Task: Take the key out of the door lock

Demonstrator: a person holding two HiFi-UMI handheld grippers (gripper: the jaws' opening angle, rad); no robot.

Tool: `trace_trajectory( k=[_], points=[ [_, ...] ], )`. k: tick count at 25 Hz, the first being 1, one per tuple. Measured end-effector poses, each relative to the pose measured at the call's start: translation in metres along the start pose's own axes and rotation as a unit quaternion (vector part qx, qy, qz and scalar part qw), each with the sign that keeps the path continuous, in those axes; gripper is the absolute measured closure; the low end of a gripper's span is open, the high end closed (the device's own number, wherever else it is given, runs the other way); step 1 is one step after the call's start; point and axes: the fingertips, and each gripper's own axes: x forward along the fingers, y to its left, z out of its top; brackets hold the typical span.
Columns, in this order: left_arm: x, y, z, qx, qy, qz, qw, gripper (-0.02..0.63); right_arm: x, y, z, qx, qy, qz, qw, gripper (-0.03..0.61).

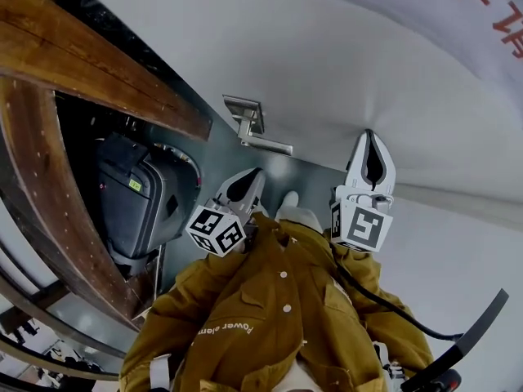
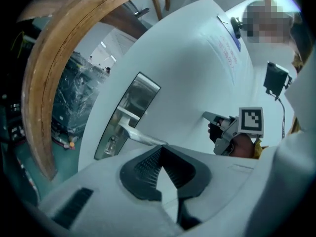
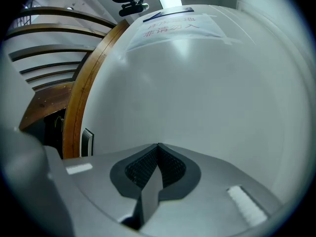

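Note:
A white door (image 1: 343, 64) carries a steel lock plate (image 2: 129, 113) with a lever handle (image 2: 140, 135); the handle also shows in the head view (image 1: 255, 129). Low on the plate sits a small lock cylinder (image 2: 112, 144); whether a key sticks out of it is too small to tell. My left gripper (image 1: 249, 178) is shut and empty, its tip (image 2: 160, 147) just short of the lever's end. My right gripper (image 1: 372, 147) is shut with nothing between its jaws and points at the bare door face to the right of the handle (image 3: 158, 144). It also appears in the left gripper view (image 2: 217, 120).
A curved wooden door frame (image 1: 98, 72) borders the door on the left. Beyond it stands a dark wrapped machine (image 1: 135, 194). A notice with red print (image 3: 173, 26) is taped high on the door. The person's mustard jacket (image 1: 270, 317) fills the lower middle.

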Motion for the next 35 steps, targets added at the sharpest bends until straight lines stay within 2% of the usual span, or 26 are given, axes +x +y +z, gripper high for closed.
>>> trace_trajectory(
  k=[2, 4, 5, 6, 7, 8, 10, 11, 13, 15, 16, 18, 19, 22, 24, 27, 30, 33, 35],
  points=[
    [0.006, 0.022, -0.015, -0.096, -0.005, -0.009, 0.9953, 0.614, 0.0, -0.001, 0.0, 0.001, -0.001, -0.003, 1.0, 0.578],
    [0.011, 0.056, -0.032, -0.201, -0.017, -0.001, 0.9794, 0.614, 0.0, -0.003, 0.0, 0.0, 0.0, -0.006, 1.0, 0.578],
    [0.012, 0.076, -0.039, -0.241, -0.025, 0.014, 0.9701, 0.614, 0.001, -0.003, -0.001, 0.0, 0.0, -0.006, 1.0, 0.578],
    [0.012, 0.094, -0.044, -0.273, -0.036, 0.029, 0.9608, 0.614, 0.001, -0.003, -0.001, 0.0, 0.002, -0.005, 1.0, 0.578],
    [0.014, 0.106, -0.045, -0.308, -0.054, 0.032, 0.9494, 0.523, 0.001, -0.003, -0.001, 0.0, 0.003, -0.005, 1.0, 0.578],
    [0.019, 0.11, -0.043, -0.347, -0.078, 0.02, 0.9346, 0.463, 0.001, -0.003, -0.001, 0.001, 0.004, -0.006, 1.0, 0.578],
    [0.032, 0.105, -0.032, -0.403, -0.12, -0.018, 0.9073, 0.448, 0.002, -0.003, -0.001, 0.0, 0.005, -0.005, 1.0, 0.578],
    [0.038, 0.104, -0.025, -0.41, -0.133, -0.028, 0.9021, 0.442, 0.002, -0.003, -0.002, 0.0, 0.005, -0.005, 1.0, 0.578],
    [0.047, 0.112, -0.017, -0.395, -0.148, -0.028, 0.9062, 0.439, 0.003, -0.004, -0.002, 0.0, 0.006, -0.004, 1.0, 0.578],
    [0.056, 0.116, -0.008, -0.393, -0.166, -0.034, 0.9036, 0.441, 0.003, -0.004, -0.002, 0.0, 0.008, -0.005, 1.0, 0.578],
    [0.059, 0.118, -0.005, -0.395, -0.173, -0.033, 0.9015, 0.46, 0.002, -0.004, -0.003, 0.0, 0.009, -0.005, 1.0, 0.578],
    [0.062, 0.119, -0.001, -0.405, -0.184, -0.029, 0.8954, 0.574, 0.002, -0.004, -0.003, 0.001, 0.012, -0.006, 1.0, 0.578],
    [0.063, 0.118, 0.0, -0.411, -0.188, -0.032, 0.8917, 0.584, 0.002, -0.004, -0.003, 0.001, 0.012, -0.007, 1.0, 0.578],
    [0.062, 0.122, -0.002, -0.4, -0.188, -0.027, 0.8965, 0.589, 0.002, -0.004, -0.002, 0.0, 0.011, -0.007, 1.0, 0.578],
    [0.062, 0.119, 0.0, -0.406, -0.192, -0.034, 0.893, 0.589, 0.002, -0.004, -0.002, -0.002, 0.012, -0.007, 1.0, 0.578],
    [0.059, 0.128, -0.007, -0.392, -0.182, -0.013, 0.9018, 0.591, 0.002, -0.004, -0.002, -0.003, 0.013, -0.011, 1.0, 0.578],
    [0.059, 0.119, -0.002, -0.42, -0.187, -0.023, 0.8877, 0.591, 0.002, -0.004, -0.002, -0.003, 0.013, -0.013, 1.0, 0.578],
    [0.054, 0.126, -0.009, -0.411, -0.177, 0.002, 0.8944, 0.591, 0.002, -0.003, -0.001, -0.004, 0.015, -0.013, 1.0, 0.578],
    [0.053, 0.124, -0.008, -0.422, -0.184, 0.001, 0.8875, 0.591, 0.003, -0.002, 0.002, -0.005, 0.013, -0.014, 1.0, 0.578]
  ],
)
